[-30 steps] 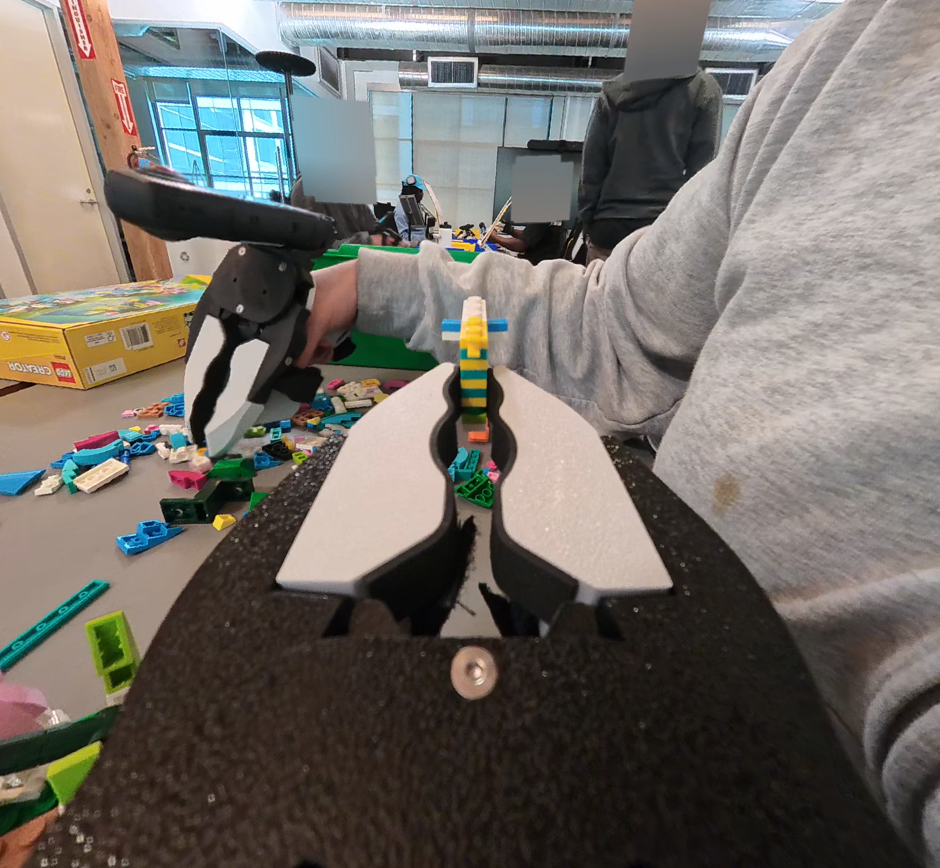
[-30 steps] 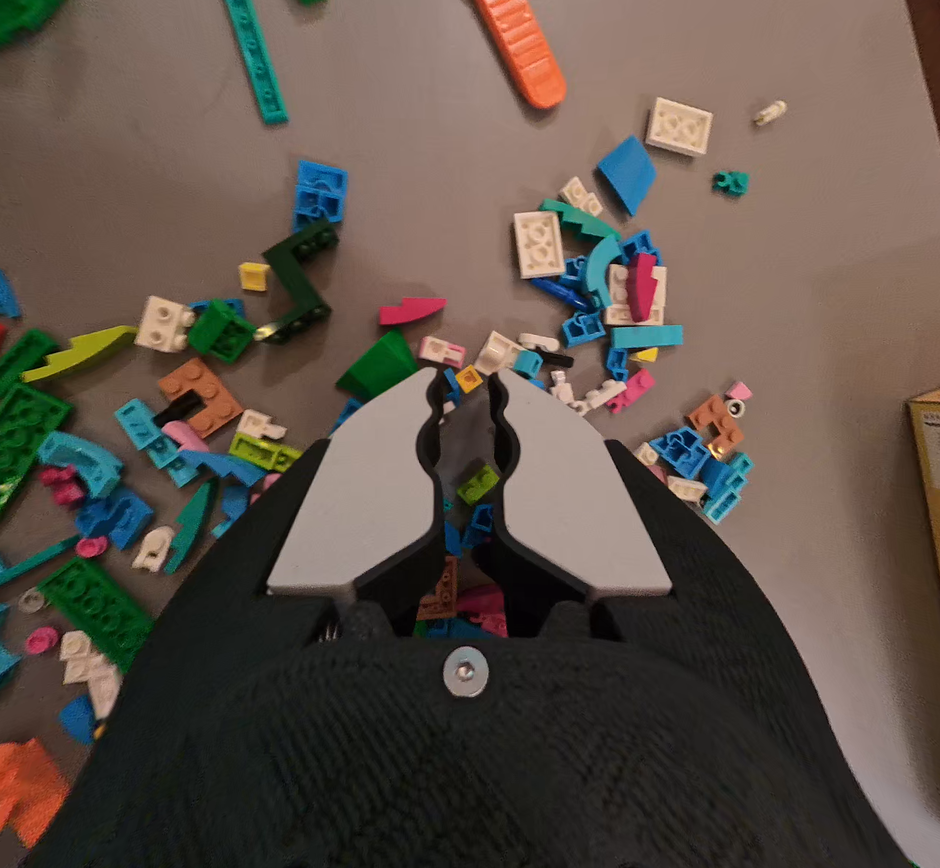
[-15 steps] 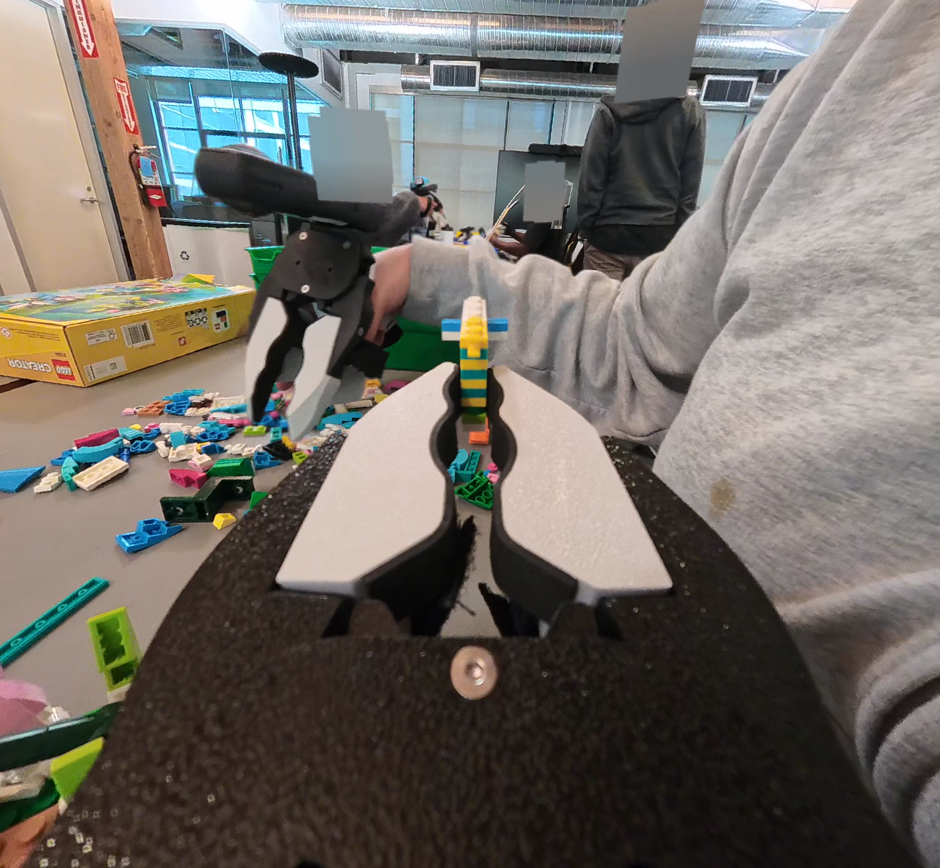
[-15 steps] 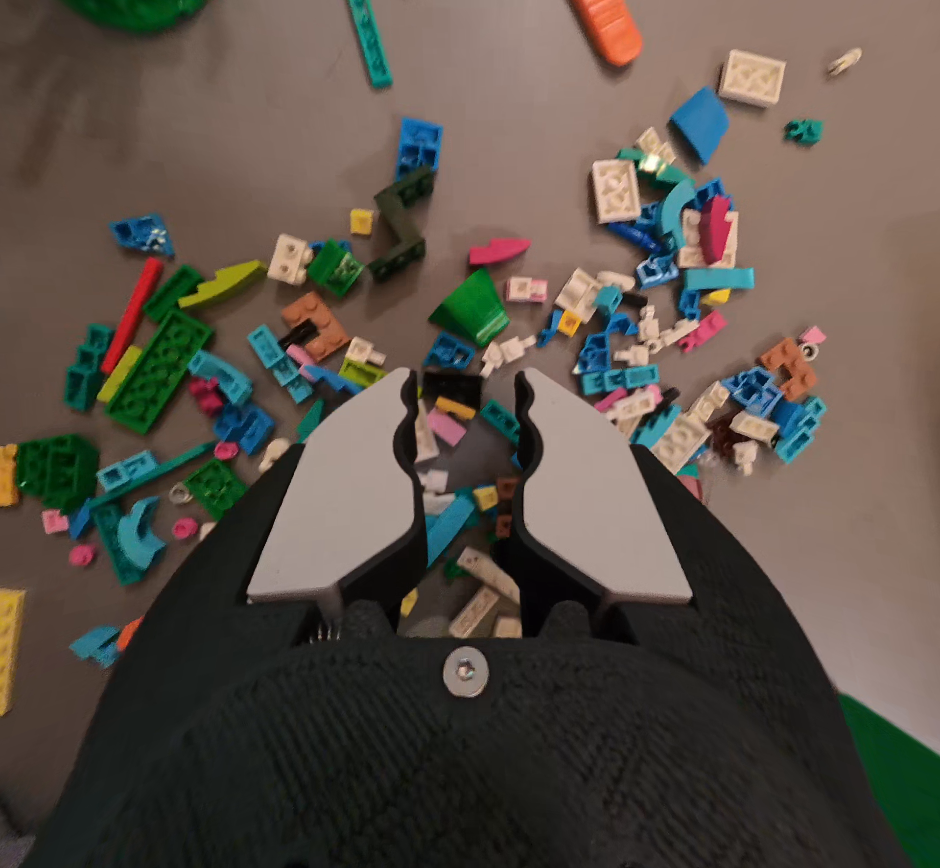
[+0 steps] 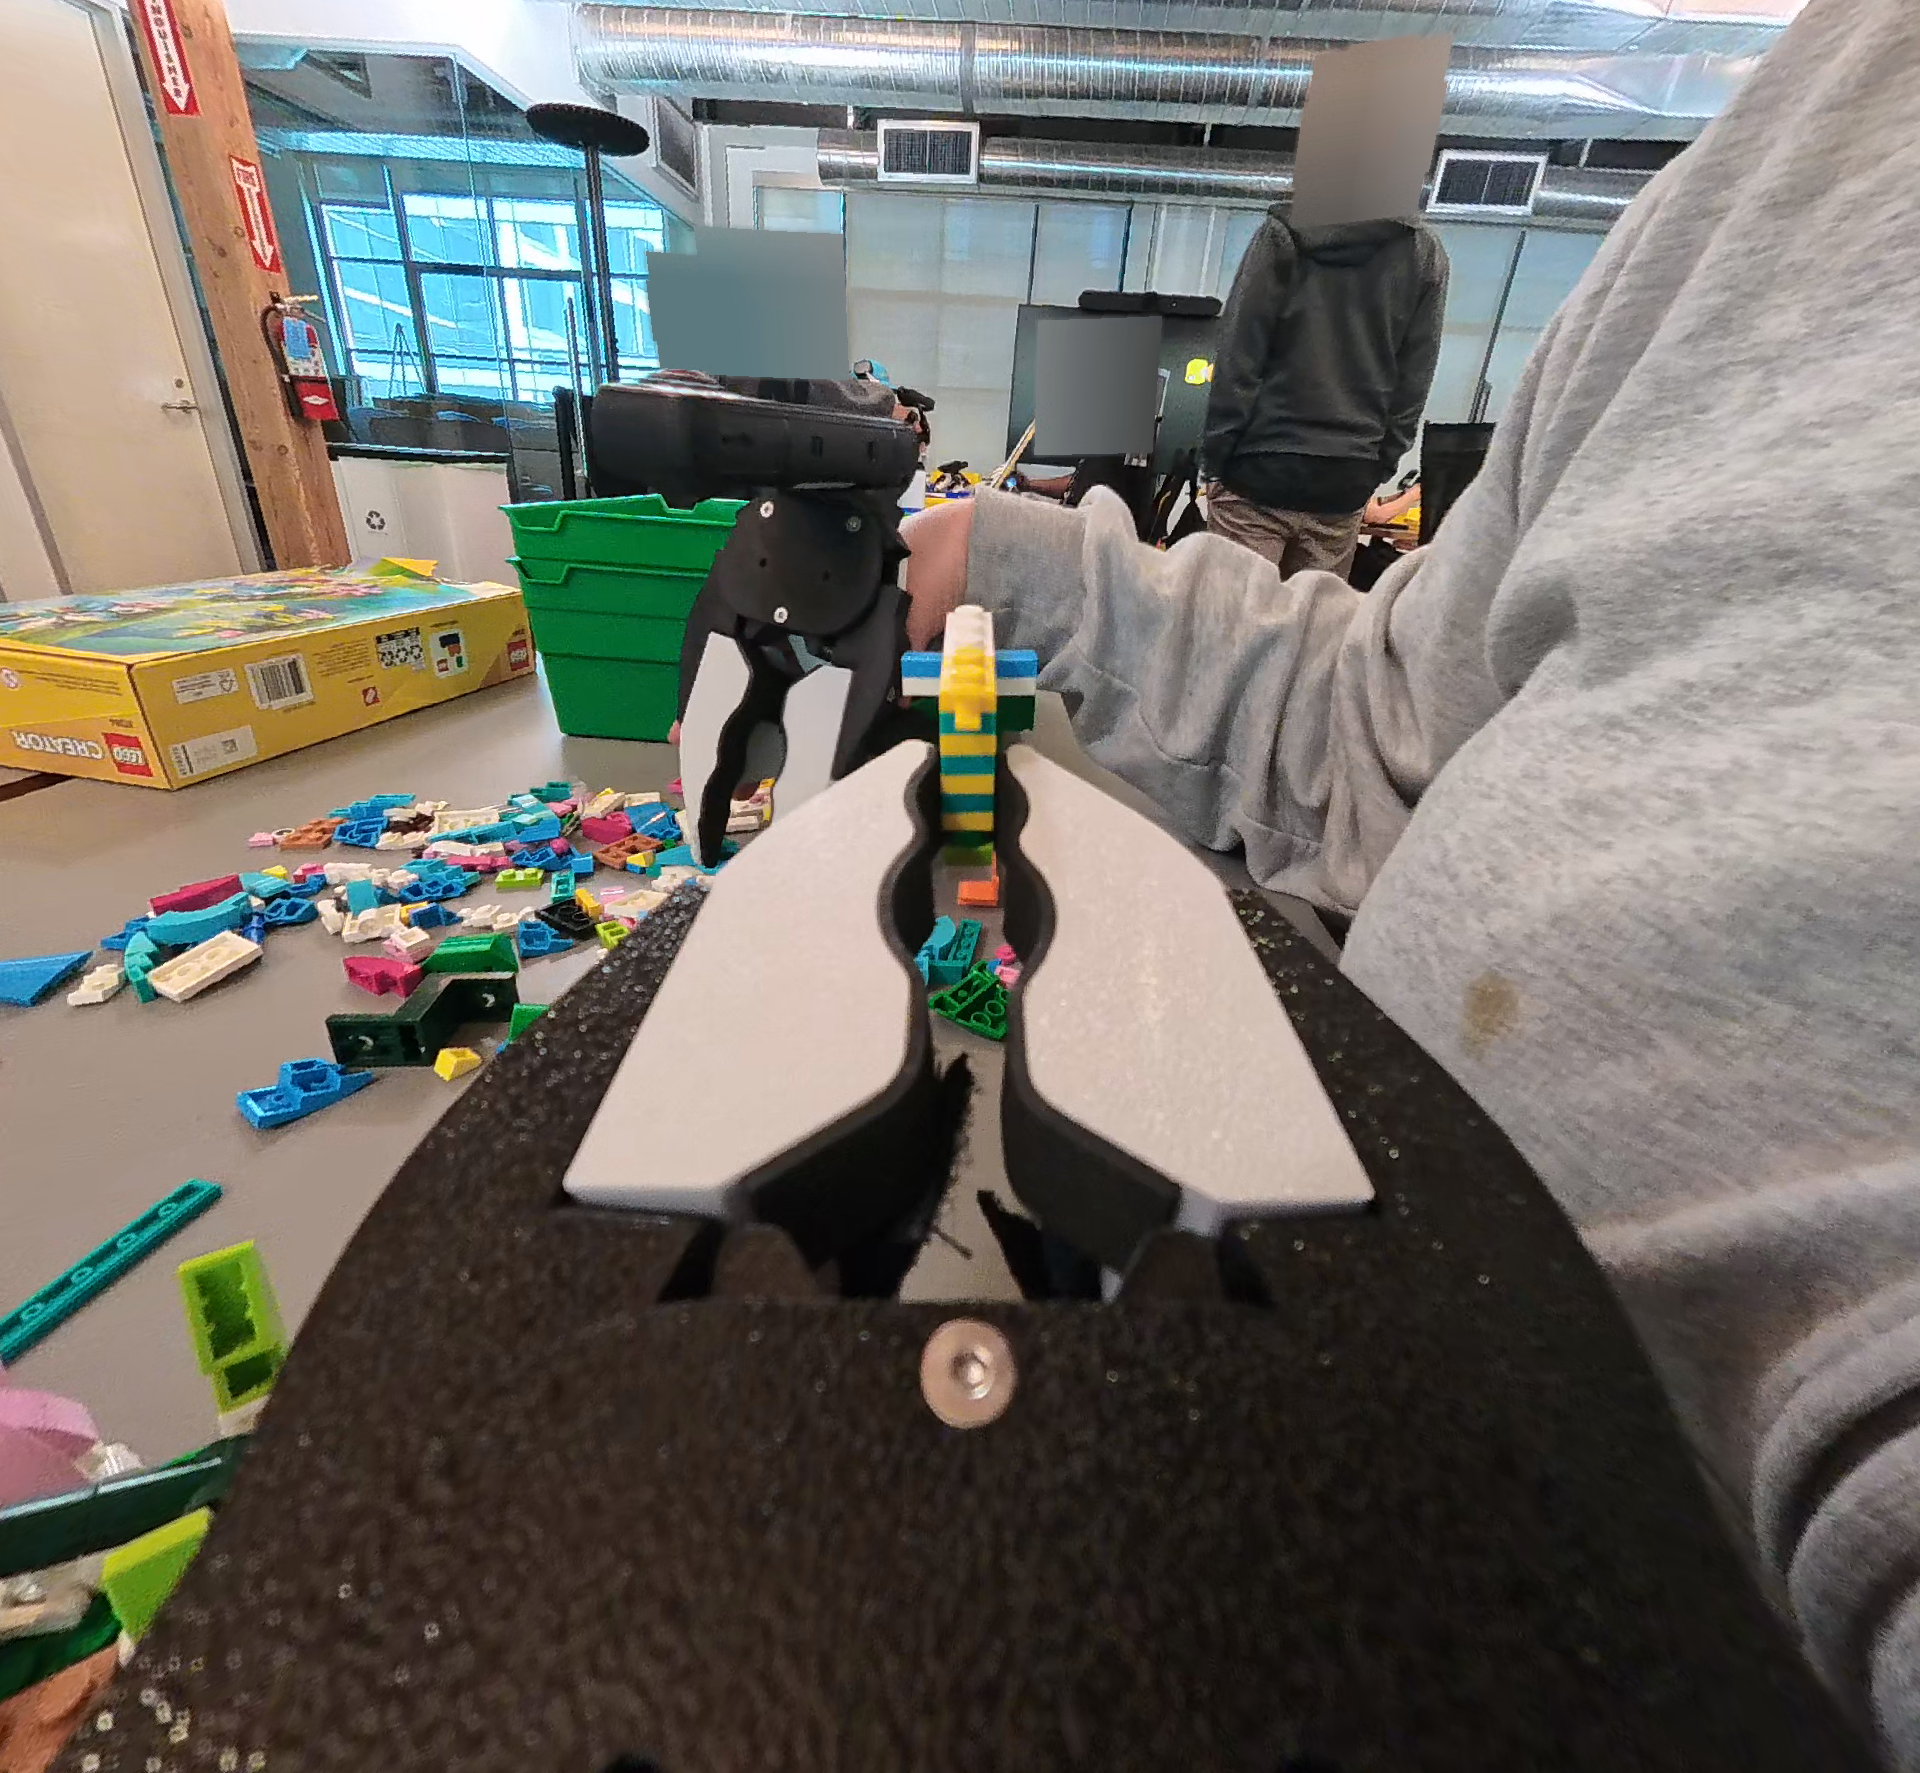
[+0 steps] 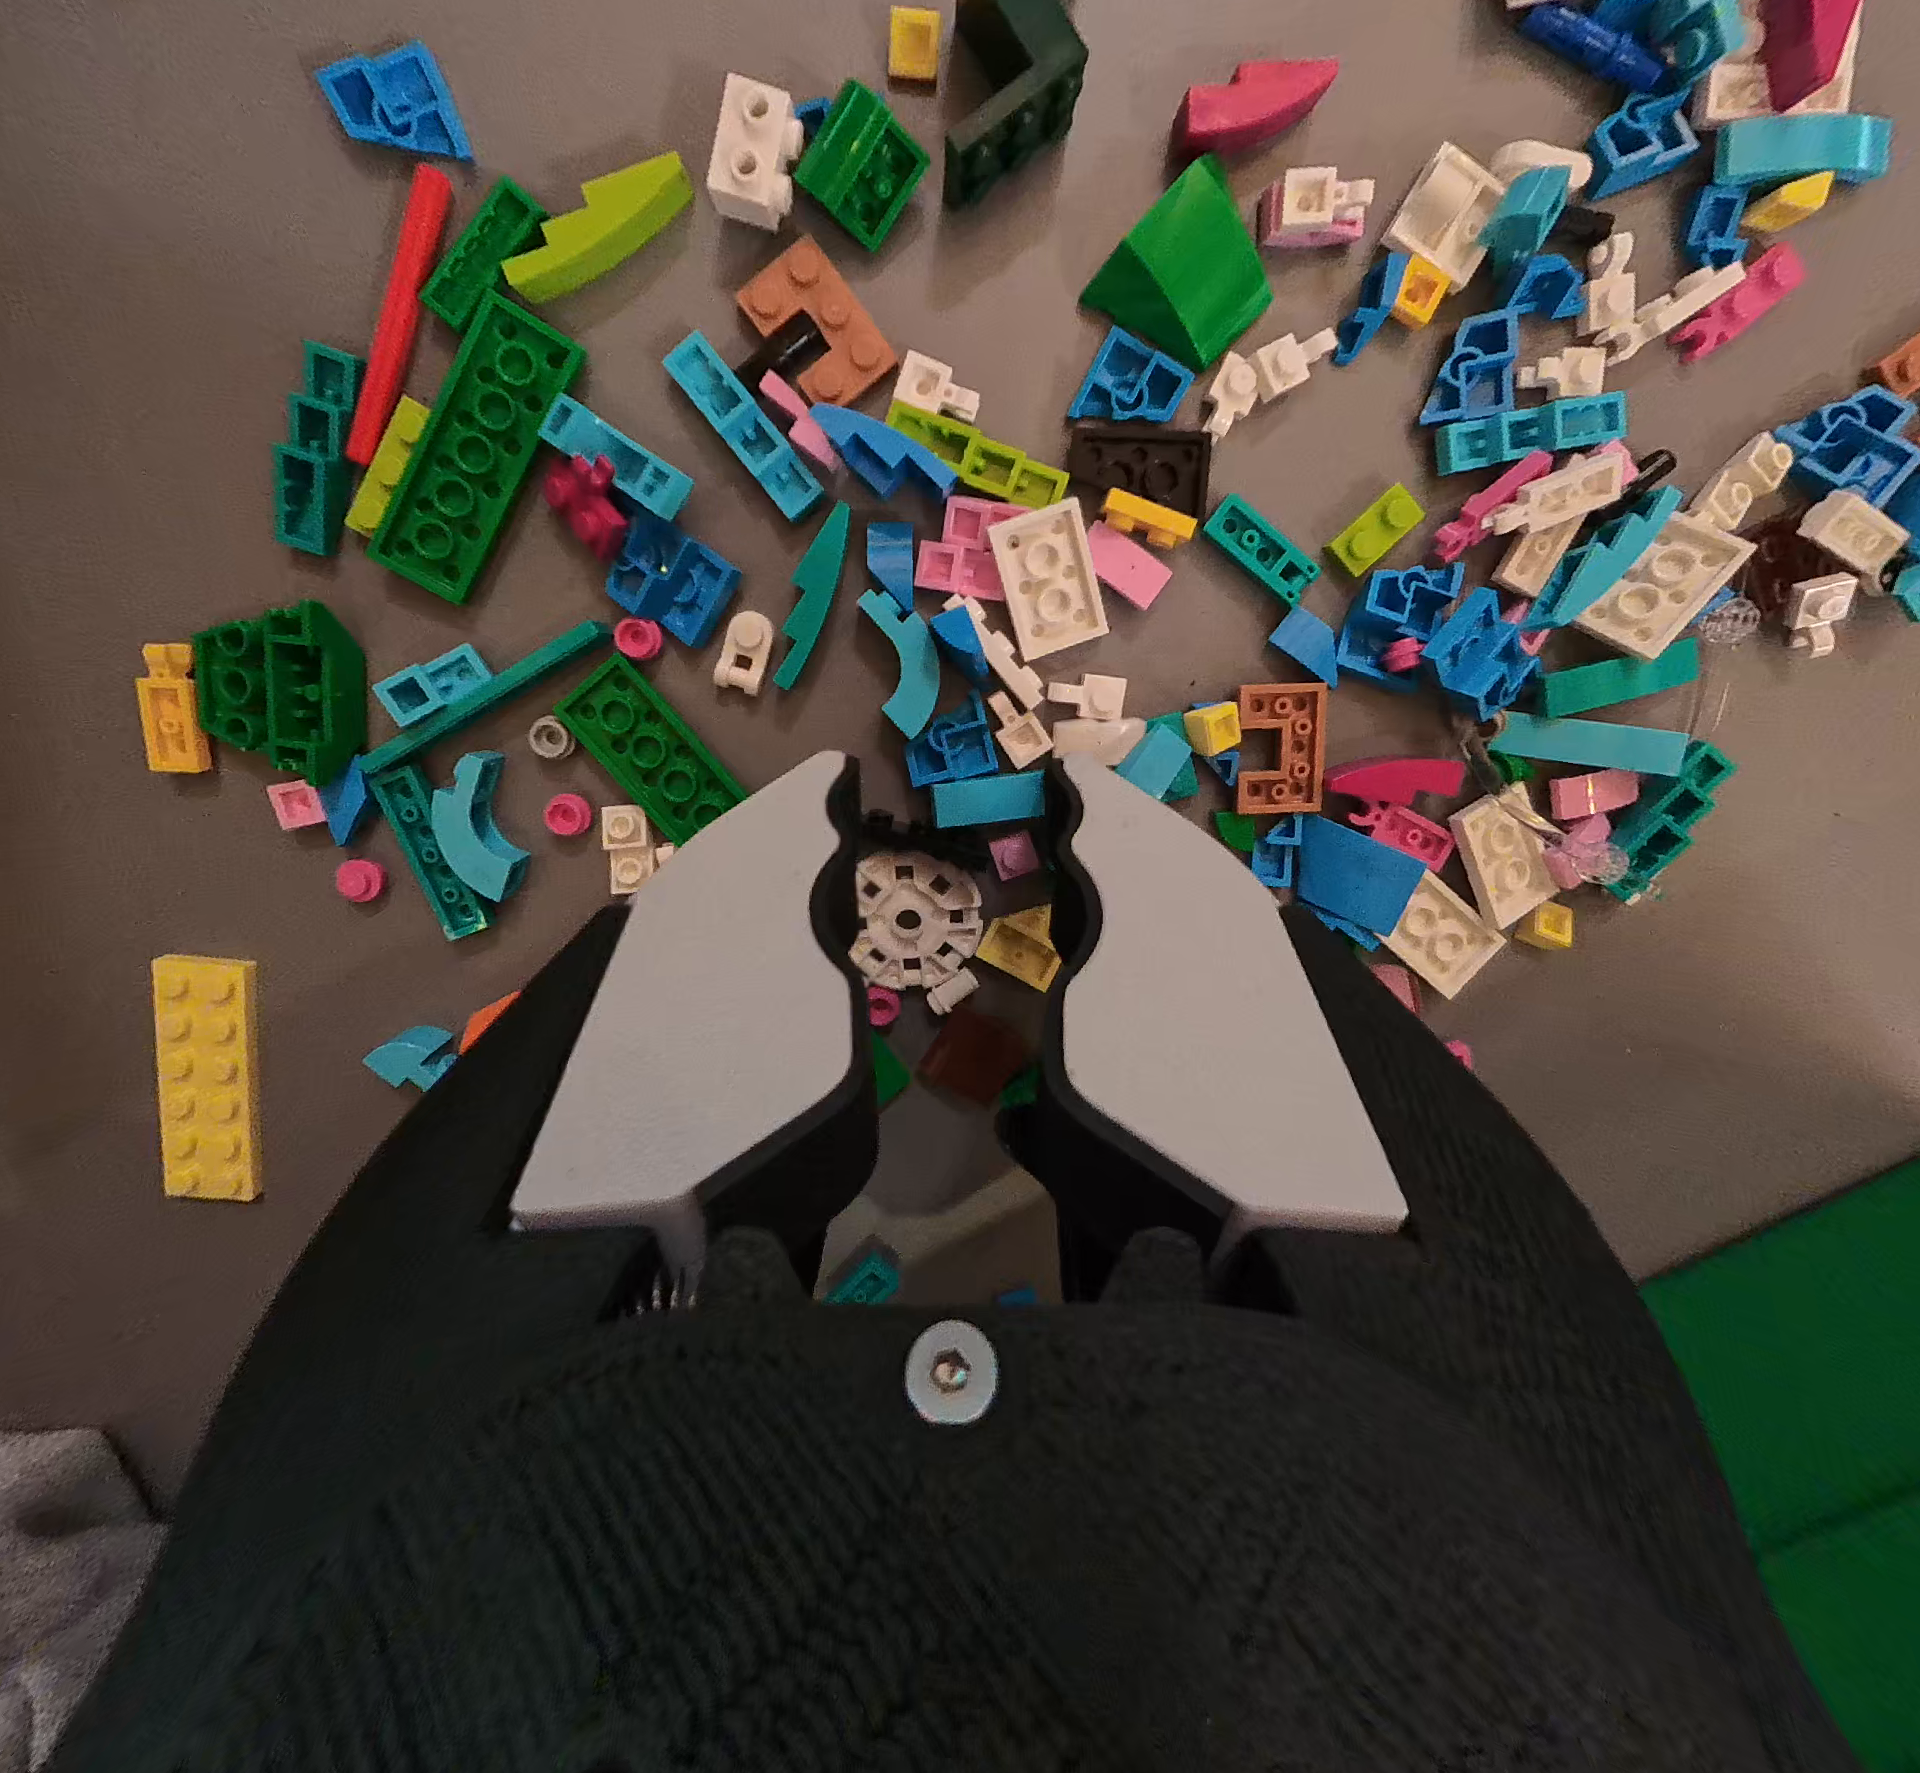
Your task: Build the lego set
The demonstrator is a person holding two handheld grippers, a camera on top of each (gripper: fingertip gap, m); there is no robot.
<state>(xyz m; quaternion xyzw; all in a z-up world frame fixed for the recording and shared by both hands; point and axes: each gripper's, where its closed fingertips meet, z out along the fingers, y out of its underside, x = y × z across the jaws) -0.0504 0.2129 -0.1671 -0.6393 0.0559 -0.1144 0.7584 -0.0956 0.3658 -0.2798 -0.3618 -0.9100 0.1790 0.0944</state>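
- A yellow box [image 5: 249,674] is lying at the far left of the grey table [image 5: 125,1131], with a stack of green bins [image 5: 613,622] standing just to its right.
- Loose bricks [image 5: 416,892] of many colours are lying scattered over the table in front of the box and bins.
- The right gripper [image 5: 743,819] is hanging over that scatter with its tips pointing down, held by a hand [image 5: 935,570] in a grey sleeve [image 5: 1299,684].
- Its fingers are standing apart with nothing between them.
- From above, the right gripper [image 6: 951,773] is showing a turquoise tile [image 6: 987,798] lying on the table in the gap at its tips, close to the right fingertip.
- A white round piece [image 6: 914,918] is lying on the table farther back between the fingers, apart from both.
- A yellow brick [image 6: 205,1074] is lying alone well to the left of those fingers, and a brown U-shaped piece [image 6: 1283,747] is lying just to their right.
- The left gripper [image 5: 966,767] is holding a striped tower [image 5: 968,747] of yellow and teal bricks upright between its narrow fingertips, both pads pressing its sides.
- The tower's top, with a blue and white cross piece and a white bar, is rising above the fingertips.
- A person in a dark hoodie [image 5: 1320,373] is standing in the background at the right.
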